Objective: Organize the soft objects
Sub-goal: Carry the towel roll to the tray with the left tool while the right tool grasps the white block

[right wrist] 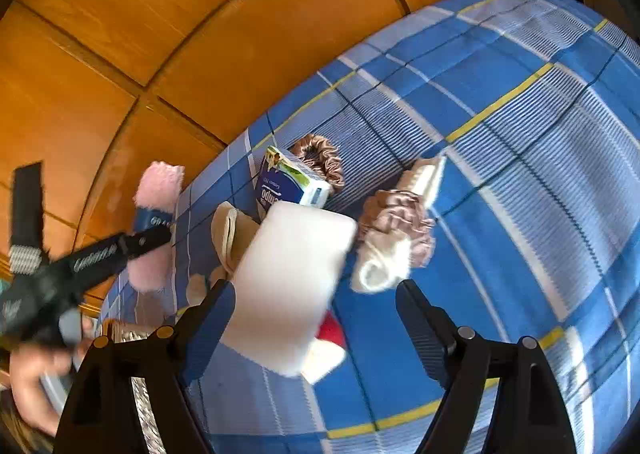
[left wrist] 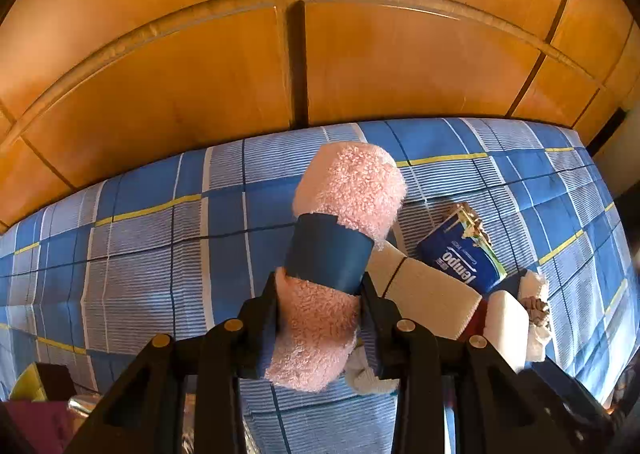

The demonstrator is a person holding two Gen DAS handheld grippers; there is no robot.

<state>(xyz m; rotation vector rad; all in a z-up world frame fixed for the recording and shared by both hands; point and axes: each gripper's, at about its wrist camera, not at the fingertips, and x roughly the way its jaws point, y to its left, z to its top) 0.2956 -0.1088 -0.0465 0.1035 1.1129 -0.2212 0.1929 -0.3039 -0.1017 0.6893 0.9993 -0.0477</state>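
Observation:
My left gripper is shut on a rolled pink fluffy towel with a blue paper band, held above the blue plaid bed. The same towel and left gripper show at the left of the right wrist view. My right gripper is open above a pile of soft things: a white foam block, a blue Tempo tissue pack, brown satin scrunchies, a rolled white cloth and beige pads. The white block lies between the right fingers; contact is unclear.
A wooden panelled wardrobe stands behind the bed. The pile also shows in the left wrist view, with the tissue pack and a beige block. A yellow and maroon thing lies at bottom left. A red patch shows under the foam.

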